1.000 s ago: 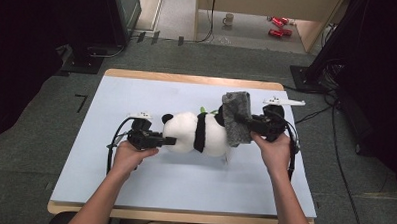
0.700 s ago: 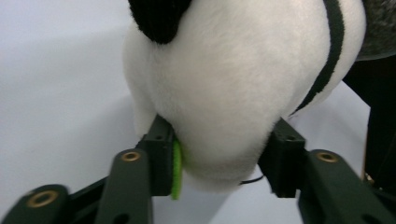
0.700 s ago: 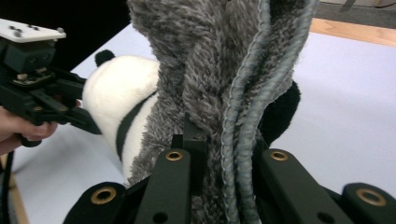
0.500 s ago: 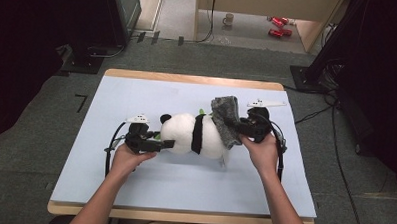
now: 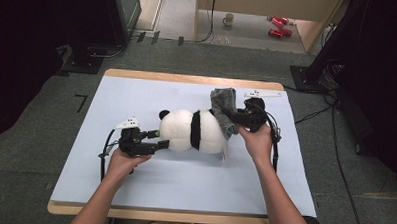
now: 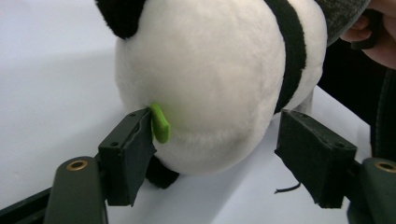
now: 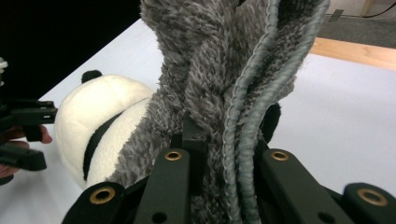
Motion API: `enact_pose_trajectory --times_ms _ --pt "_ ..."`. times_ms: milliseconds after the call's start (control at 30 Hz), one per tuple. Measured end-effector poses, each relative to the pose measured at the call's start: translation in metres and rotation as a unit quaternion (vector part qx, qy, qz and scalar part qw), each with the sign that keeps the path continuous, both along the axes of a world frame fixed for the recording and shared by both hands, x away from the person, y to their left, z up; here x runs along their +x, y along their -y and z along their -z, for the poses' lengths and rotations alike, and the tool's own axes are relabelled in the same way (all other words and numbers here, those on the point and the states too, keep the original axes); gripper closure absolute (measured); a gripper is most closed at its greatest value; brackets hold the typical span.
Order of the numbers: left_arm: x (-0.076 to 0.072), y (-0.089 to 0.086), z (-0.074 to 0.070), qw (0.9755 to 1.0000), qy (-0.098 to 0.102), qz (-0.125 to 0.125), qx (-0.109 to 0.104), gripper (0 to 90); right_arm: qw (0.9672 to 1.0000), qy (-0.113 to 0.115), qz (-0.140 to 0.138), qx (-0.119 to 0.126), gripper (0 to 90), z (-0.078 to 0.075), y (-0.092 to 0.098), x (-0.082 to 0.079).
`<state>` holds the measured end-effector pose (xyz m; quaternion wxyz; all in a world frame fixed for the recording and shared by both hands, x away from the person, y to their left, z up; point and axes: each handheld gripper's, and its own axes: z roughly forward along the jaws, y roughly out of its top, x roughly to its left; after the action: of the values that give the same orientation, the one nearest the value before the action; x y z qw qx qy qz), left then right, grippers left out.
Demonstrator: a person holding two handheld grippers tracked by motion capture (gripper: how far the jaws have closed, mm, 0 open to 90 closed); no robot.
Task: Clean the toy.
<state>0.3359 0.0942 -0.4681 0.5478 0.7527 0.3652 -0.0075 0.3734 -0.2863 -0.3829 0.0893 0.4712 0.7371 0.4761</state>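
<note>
We've got open counter (image 5: 137,97) all along the left, near and far edges. The panda (image 5: 193,132) blocks the middle, w/ the grey cloth (image 5: 224,110) draped at its right end. Left tool (image 5: 158,140) sits jaws apart at the panda's head, so no gap there.

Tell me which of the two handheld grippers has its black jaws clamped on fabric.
The right gripper: its jaws pinch the fuzzy grey cloth. The left gripper stands open around the plush black-and-white panda, pads not pressing.
</note>
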Motion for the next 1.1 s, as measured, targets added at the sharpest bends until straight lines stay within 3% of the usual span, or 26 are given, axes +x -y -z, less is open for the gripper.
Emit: enact_pose_trajectory --times_ms 200,300,367,433,500,600,767,933,1100 --pt "0.01 0.011 0.01 0.9993 0.004 -0.015 0.035 24.5 0.9999 -0.002 0.011 -0.001 79.1 0.003 0.0 0.011" --pt "0.015 0.015 0.012 0.9997 -0.004 -0.007 0.024 23.3 0.9998 -0.004 0.017 -0.001 79.0 0.003 0.003 0.012" --pt "0.015 0.018 0.012 0.9998 0.006 -0.001 0.017 22.4 0.9998 -0.002 0.02 -0.005 79.0 0.003 0.004 0.011" --pt "0.016 0.022 0.013 0.9997 0.008 -0.001 0.024 20.0 0.9997 -0.003 0.025 -0.003 79.0 -0.001 0.007 0.008" --pt "0.017 0.026 0.014 0.9995 -0.002 0.001 0.033 22.7 0.9996 -0.001 0.028 0.009 79.0 -0.005 0.008 0.004" --pt "0.017 0.031 0.011 0.9991 0.005 0.004 0.043 32.6 0.9992 0.019 0.028 0.022 79.1 -0.019 0.007 -0.007" --pt "0.017 0.041 0.002 0.9983 -0.01 0.008 0.058 50.1 0.9987 0.037 0.003 0.033 79.2 -0.036 -0.007 -0.022" --pt "0.016 0.046 -0.006 0.998 -0.018 0.008 0.06 55.8 0.998 0.035 -0.034 0.04 79.2 -0.039 -0.03 -0.032" --pt "0.015 0.042 -0.013 0.9978 -0.04 0.005 0.053 58.0 0.9961 0.016 -0.077 0.041 79.2 -0.033 -0.058 -0.037"
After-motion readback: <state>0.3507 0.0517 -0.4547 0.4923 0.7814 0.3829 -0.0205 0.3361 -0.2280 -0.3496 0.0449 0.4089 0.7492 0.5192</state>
